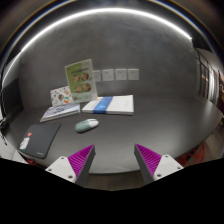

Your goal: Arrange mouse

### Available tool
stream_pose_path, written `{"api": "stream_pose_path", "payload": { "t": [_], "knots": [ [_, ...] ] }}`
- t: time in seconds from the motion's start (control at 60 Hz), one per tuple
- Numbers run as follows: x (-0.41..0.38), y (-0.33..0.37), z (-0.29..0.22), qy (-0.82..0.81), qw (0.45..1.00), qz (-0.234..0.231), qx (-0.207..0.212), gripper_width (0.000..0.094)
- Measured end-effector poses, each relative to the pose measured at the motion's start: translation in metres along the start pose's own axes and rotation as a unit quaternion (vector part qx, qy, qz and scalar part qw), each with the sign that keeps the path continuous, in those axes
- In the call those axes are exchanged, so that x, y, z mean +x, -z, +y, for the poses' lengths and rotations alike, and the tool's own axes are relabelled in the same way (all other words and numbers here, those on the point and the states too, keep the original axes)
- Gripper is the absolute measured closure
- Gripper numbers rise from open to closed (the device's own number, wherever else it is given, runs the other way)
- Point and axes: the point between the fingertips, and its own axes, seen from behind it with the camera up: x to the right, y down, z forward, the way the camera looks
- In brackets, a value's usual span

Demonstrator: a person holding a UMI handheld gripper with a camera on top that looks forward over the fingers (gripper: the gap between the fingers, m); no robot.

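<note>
A pale grey-white mouse (87, 125) lies on the dark grey table (130, 130), well beyond my fingers and a little to the left. My gripper (112, 160) is open and empty, its two magenta-padded fingers (79, 160) spread wide above the table's near edge. Nothing stands between them.
A black mouse mat or pad (38, 138) lies left of the mouse. Behind the mouse are a dark notebook (60, 113), a blue-and-white booklet (108, 104) and upright printed cards (79, 75) against the wall. Bare table lies ahead and to the right.
</note>
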Motion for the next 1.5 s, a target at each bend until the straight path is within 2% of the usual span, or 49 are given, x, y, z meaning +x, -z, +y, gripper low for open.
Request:
{"api": "stream_pose_path", "payload": {
  "t": [0.183,0.333,0.4,0.45,0.833,0.85,0.933,0.967,0.983,1.0,1.083,1.1,1.117,1.133,1.2,1.25,1.367,1.433,1.5],
  "knots": [
    [-0.089,-0.07,0.0,0.01,0.999,-0.029,-0.016,0.0119],
    [-0.134,-0.121,0.011,0.024,0.998,-0.038,-0.052,0.0125],
    [-0.14,-0.14,0.015,0.032,0.997,-0.029,-0.068,0.0119],
    [-0.143,-0.154,0.008,0.04,0.997,-0.02,-0.06,0.0122],
    [-0.15,-0.233,-0.035,0.011,0.997,0.017,-0.078,0.0111],
    [-0.15,-0.236,-0.036,0.009,0.997,0.02,-0.076,0.0077],
    [-0.15,-0.243,-0.04,-0.004,0.997,0.04,-0.065,0.042],
    [-0.149,-0.242,-0.039,-0.013,0.997,0.048,-0.066,0.0433],
    [-0.148,-0.241,-0.039,-0.015,0.996,0.052,-0.067,0.0382],
    [-0.147,-0.24,-0.038,-0.017,0.996,0.057,-0.07,0.0456],
    [-0.148,-0.231,-0.04,-0.019,0.994,0.07,-0.082,0.0493],
    [-0.148,-0.227,-0.045,-0.016,0.994,0.073,-0.076,0.0493],
    [-0.148,-0.222,-0.051,-0.01,0.995,0.078,-0.065,0.0447],
    [-0.146,-0.216,-0.059,-0.004,0.995,0.086,-0.055,0.0513],
    [-0.138,-0.181,-0.098,0.014,0.991,0.13,-0.012,0.0531],
    [-0.149,-0.148,-0.13,0.019,0.99,0.138,0.018,0.0531],
    [-0.221,-0.083,-0.168,0.02,0.989,0.124,0.074,0.0533],
    [-0.278,-0.07,-0.155,0.029,0.992,0.093,0.076,0.0535],
    [-0.339,-0.077,-0.117,0.033,0.997,0.045,0.053,0.0535]
  ]
}}
